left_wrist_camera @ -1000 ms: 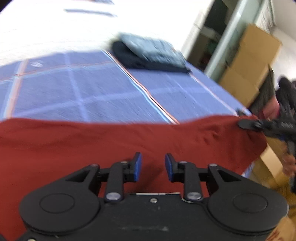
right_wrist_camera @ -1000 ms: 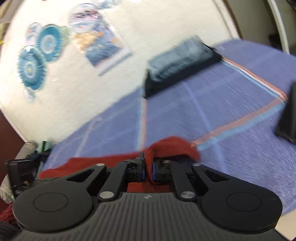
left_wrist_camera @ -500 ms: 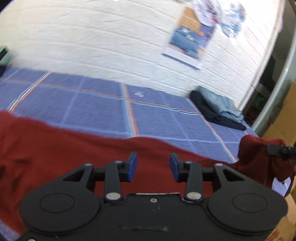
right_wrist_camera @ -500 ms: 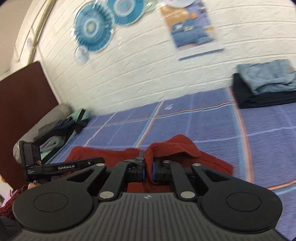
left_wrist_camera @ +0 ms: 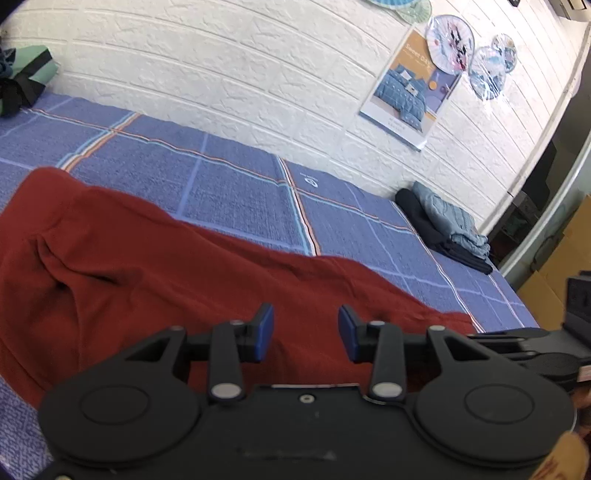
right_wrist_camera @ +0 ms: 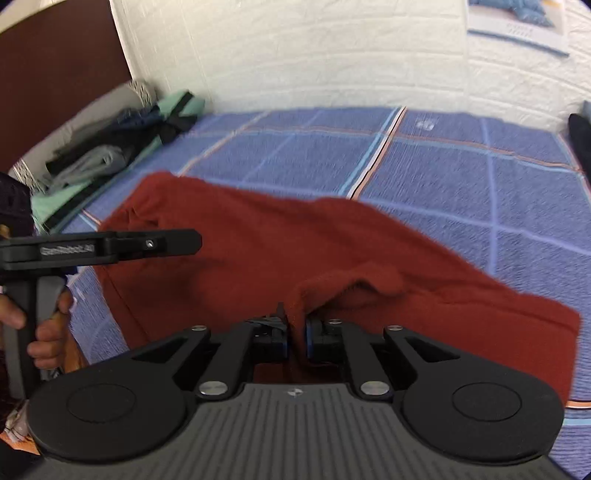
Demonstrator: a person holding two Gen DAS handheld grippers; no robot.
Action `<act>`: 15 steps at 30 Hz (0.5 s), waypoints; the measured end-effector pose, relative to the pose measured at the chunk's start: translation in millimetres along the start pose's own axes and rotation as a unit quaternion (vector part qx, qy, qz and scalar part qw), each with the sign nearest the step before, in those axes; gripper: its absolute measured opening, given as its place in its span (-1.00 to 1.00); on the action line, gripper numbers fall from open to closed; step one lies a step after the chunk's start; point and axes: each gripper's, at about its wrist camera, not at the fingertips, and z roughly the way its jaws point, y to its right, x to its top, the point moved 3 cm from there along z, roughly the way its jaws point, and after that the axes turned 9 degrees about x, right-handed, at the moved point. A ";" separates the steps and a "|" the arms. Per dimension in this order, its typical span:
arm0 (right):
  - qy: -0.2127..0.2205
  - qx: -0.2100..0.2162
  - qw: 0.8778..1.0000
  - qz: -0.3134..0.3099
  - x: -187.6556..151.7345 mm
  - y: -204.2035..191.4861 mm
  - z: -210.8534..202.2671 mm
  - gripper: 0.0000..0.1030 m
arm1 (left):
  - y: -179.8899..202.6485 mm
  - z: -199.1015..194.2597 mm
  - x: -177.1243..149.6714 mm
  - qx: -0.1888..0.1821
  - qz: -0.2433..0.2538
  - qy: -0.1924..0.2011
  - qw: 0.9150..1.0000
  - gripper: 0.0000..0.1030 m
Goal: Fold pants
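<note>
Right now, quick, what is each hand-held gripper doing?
Left hand-held gripper: open, holding nothing.
Right hand-held gripper: jaws just opening, red pants fold between them.

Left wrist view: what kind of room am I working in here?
Probably a bedroom, or a room staged as one. The red pants lie on a blue plaid bedsheet against a white brick-pattern wall, which carries a bedding poster. Folded clothes sit stacked by the wall.

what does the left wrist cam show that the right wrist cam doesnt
Only the left wrist view: the round fans on the wall and a fuller folded clothes stack. Only the right wrist view: the brown headboard, the loose clothes pile, the right gripper with red cloth between its pads. Both: the red pants, the blue checked sheet, the poster.
</note>
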 end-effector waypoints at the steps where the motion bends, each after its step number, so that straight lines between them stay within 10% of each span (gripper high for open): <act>1: -0.006 -0.001 1.000 -0.004 -0.3 -2.7 4.2 -0.44 | 2.5 2.0 -0.1 -0.002 0.001 -0.002 1.000 -0.25; 12: 0.006 0.060 0.998 -0.032 -7.5 -31.0 -26.3 -0.13 | 10.0 7.4 0.4 -0.038 -0.020 -0.021 0.999 -0.25; 15: 0.020 0.028 0.999 -0.021 -20.8 -23.0 -47.1 0.53 | 21.8 21.8 0.8 -0.066 -0.018 -0.046 0.997 -0.25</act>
